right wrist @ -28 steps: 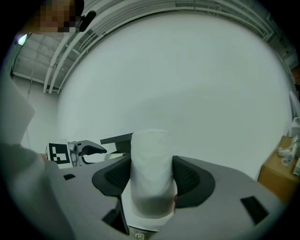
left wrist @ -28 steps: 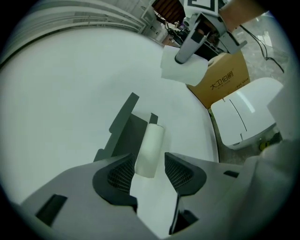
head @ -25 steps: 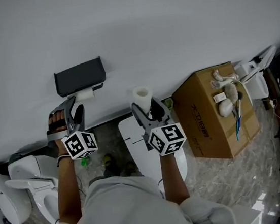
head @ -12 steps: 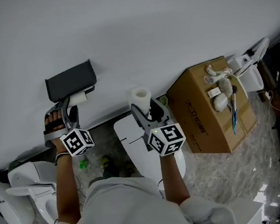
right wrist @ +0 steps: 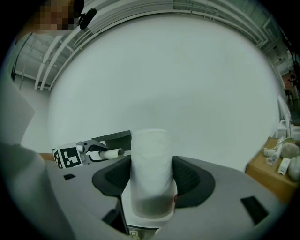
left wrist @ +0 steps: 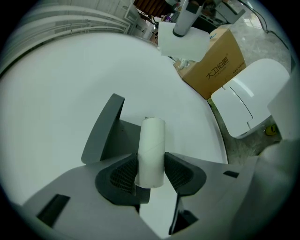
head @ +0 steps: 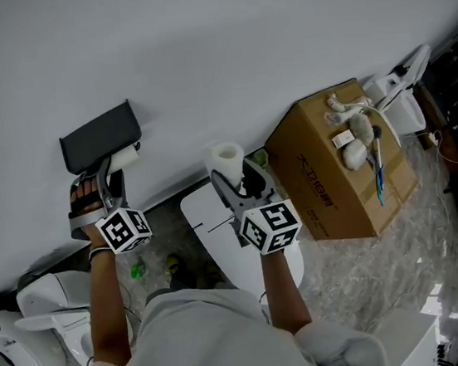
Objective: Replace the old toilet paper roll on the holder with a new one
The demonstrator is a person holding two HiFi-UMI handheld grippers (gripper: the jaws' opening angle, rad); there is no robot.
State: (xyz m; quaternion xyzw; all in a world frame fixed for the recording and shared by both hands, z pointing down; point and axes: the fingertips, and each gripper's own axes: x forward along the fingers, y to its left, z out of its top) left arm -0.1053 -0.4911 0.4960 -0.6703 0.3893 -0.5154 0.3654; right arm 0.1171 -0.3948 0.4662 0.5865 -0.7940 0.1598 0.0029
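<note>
1. My left gripper (left wrist: 150, 174): the jaws are clenched on the near end of the old cardboard tube (left wrist: 152, 140). They have just been closing, with the tube between them. Both ribbed pads (left wrist: 123, 174) press on its sides.
2. Old cardboard tube: bare and pale. It runs from my jaws toward the dark grey holder (head: 99, 136) fixed to the white wall (head: 236, 43). In the head view it lies just beneath the holder's right end. I cannot tell whether it still sits on the holder's bar.
3. My right gripper (head: 235, 177): the jaws grasp the new toilet paper roll (right wrist: 151, 164) by its lower part, one pad on each side. The roll stands upright between them, and in the head view the open end of its core faces up.
4. New toilet paper roll, position: held in front of the wall, well to the right of the holder and above a closed white toilet lid (head: 218, 229).
5. Right gripper view, left edge: the marker cube (right wrist: 68, 157) of my left gripper shows, with the old tube just beside it under the holder.
6. Surroundings: a cardboard box (head: 337, 180) stands against the wall at the right. Small items lie on its top, too small to identify. The floor (head: 374, 268) is marbled.
</note>
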